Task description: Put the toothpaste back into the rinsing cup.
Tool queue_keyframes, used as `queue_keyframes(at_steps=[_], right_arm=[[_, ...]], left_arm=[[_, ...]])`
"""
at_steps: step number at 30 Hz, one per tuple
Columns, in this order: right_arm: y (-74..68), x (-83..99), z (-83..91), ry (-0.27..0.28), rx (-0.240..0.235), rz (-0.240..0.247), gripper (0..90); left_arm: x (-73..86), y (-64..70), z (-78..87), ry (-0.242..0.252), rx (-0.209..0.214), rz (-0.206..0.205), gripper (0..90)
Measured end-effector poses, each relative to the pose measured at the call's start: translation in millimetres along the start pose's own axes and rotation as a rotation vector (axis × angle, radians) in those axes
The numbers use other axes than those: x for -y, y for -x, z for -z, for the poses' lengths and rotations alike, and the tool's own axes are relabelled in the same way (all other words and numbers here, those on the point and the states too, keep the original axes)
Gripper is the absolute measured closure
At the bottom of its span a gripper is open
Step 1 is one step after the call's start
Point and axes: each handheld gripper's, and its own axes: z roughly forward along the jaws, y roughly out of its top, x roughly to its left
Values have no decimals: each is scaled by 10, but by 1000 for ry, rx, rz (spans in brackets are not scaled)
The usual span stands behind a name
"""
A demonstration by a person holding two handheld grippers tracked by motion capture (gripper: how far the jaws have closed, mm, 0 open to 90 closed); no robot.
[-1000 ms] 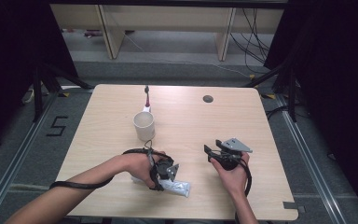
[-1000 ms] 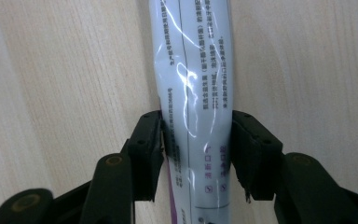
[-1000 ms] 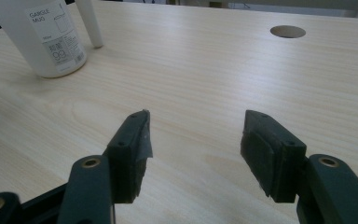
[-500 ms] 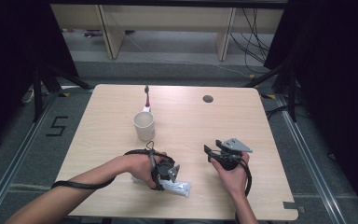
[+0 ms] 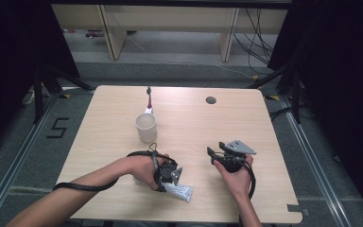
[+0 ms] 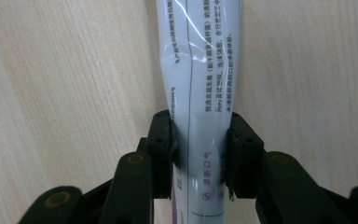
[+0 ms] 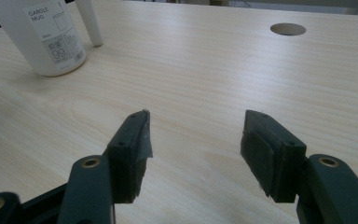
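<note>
From the high view we see our left gripper (image 5: 174, 176) pressed down near the front edge of the table (image 5: 264, 123), with a white tube (image 5: 179, 191) lying flat under it and poking out toward the front right; we hold it low like this, we judge, because a flat tube can only be taken from above. Our right gripper (image 5: 213, 153) sits well apart to the right, resting just over the wood, probably waiting its turn. A white mug (image 5: 146, 127) stands upright toward the middle of the table, and a toothbrush (image 5: 148, 99) lies just behind it, so the mug looks like the likely place for these things. In the left gripper view, the jaws are clenched on the tube (image 6: 199, 93), one pad on each long side, and the tube still lies on the table; the grip sits on the narrower stretch, which should keep it from slipping when lifted. In the right gripper view, the jaws stand released with nothing but bare wood between them, aimed across the table toward the mug (image 7: 42, 35) and the white handle of the toothbrush (image 7: 89, 22) beside it.
</note>
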Motion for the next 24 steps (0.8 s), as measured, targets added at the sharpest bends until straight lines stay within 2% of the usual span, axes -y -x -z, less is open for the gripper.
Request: queue_keyframes(at_steps=[1, 2, 4, 6, 10, 11, 12, 13, 14, 16, 17, 18, 19, 20, 22, 23, 24], right_arm=[[1, 2, -3, 2, 2, 2, 427], [-15, 5, -2, -3, -3, -18, 427], [-1, 2, 3, -7, 5, 7, 427], [-12, 2, 0, -13, -6, -7, 427], [-3, 4, -3, -1, -2, 0, 427], [-27, 8, 0, -10, -9, -35, 427], [-26, 8, 1, -10, -8, -35, 427], [1, 6, -2, -1, 0, -2, 428], [4, 5, -1, 0, -1, -2, 427], [13, 2, 7, 7, 12, 2, 427], [-4, 4, 11, 0, 6, -29, 427], [21, 1, 4, 11, 4, -3, 427], [3, 3, 11, 1, 2, -34, 428], [22, 1, 11, 8, 5, -17, 428], [34, 2, 11, 11, -9, -34, 428], [2, 6, 21, 10, 7, -81, 428], [11, 2, 35, 1, 13, -75, 428]], left_arm=[[4, 0, 6, 2, -3, 0, 698], [8, 2, 9, 4, -5, -1, 709], [14, -1, 18, 2, -9, -12, 723], [23, 3, 22, 10, -16, -19, 732], [49, 17, 23, 44, -27, -12, 742], [53, 7, 32, 39, -32, -29, 744], [64, 14, 29, 65, -35, -10, 745], [70, 6, 40, 62, -33, -17, 747], [79, 15, 52, 81, -32, -1, 748], [95, 5, 100, 103, -52, -24, 749], [102, 20, 119, 141, -61, -3, 750], [109, 19, 153, 165, -72, -8, 750], [116, 21, 189, 187, -81, -7, 750], [126, 22, 227, 211, -93, -7, 751], [151, 24, 301, 264, -118, 8, 751], [168, 22, 336, 291, -129, 12, 751], [192, 21, 375, 327, -146, 24, 751]])
